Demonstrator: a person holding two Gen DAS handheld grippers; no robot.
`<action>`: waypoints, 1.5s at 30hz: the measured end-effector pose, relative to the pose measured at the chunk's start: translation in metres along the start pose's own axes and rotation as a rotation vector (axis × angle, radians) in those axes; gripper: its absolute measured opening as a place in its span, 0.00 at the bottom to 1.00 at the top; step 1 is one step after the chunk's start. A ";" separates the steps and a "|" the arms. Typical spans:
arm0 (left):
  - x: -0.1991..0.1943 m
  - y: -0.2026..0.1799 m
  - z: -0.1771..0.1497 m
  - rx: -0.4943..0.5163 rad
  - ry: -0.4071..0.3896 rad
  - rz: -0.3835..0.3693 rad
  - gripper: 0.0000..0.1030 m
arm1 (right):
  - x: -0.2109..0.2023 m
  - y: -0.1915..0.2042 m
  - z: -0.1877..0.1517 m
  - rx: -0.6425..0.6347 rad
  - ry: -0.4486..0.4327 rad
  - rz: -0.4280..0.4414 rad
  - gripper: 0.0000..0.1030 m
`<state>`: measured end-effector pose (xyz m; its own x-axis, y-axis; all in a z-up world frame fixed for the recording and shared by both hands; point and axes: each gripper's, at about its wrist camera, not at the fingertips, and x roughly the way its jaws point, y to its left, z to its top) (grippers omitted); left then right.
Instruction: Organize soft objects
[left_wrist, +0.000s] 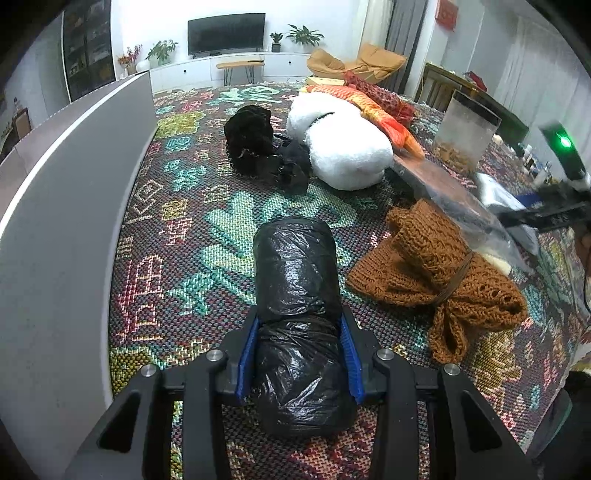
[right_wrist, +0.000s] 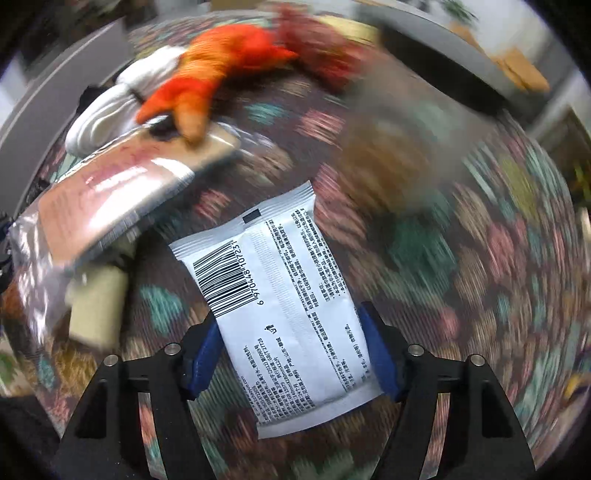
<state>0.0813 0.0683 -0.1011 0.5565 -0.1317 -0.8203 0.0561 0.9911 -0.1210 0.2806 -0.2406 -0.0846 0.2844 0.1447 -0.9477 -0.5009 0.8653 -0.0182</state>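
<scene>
My left gripper (left_wrist: 298, 334) is shut on a roll of black plastic bags (left_wrist: 297, 295), held over the patterned cloth. My right gripper (right_wrist: 291, 328) is shut on a white wipes packet (right_wrist: 280, 306) with a barcode, held above the cloth; that view is blurred by motion. The right gripper also shows at the right edge of the left wrist view (left_wrist: 546, 210). A brown knitted piece (left_wrist: 439, 273) lies right of the roll. A white plush bundle (left_wrist: 340, 140), a black fuzzy item (left_wrist: 251, 136) and an orange plush (left_wrist: 373, 107) lie farther back.
A grey box wall (left_wrist: 74, 192) runs along the left. A clear plastic-wrapped pack (right_wrist: 110, 188) and a pale block (right_wrist: 98, 306) lie left of the packet. A clear container (left_wrist: 465, 133) stands at the back right. The patterned cloth (left_wrist: 184, 236) covers the surface.
</scene>
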 end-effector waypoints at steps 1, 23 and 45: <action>0.000 0.001 0.000 -0.009 0.001 -0.004 0.39 | -0.008 -0.022 -0.005 0.077 -0.024 -0.007 0.69; -0.043 0.004 0.055 -0.014 -0.077 0.078 0.38 | -0.140 -0.090 0.067 0.522 -0.370 0.085 0.69; -0.215 0.215 -0.029 -0.366 -0.205 0.413 0.93 | -0.118 0.367 0.094 0.078 -0.284 0.674 0.89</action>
<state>-0.0505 0.3090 0.0327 0.6228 0.3065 -0.7199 -0.4688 0.8828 -0.0298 0.1396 0.1053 0.0499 0.1415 0.7671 -0.6258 -0.5852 0.5747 0.5721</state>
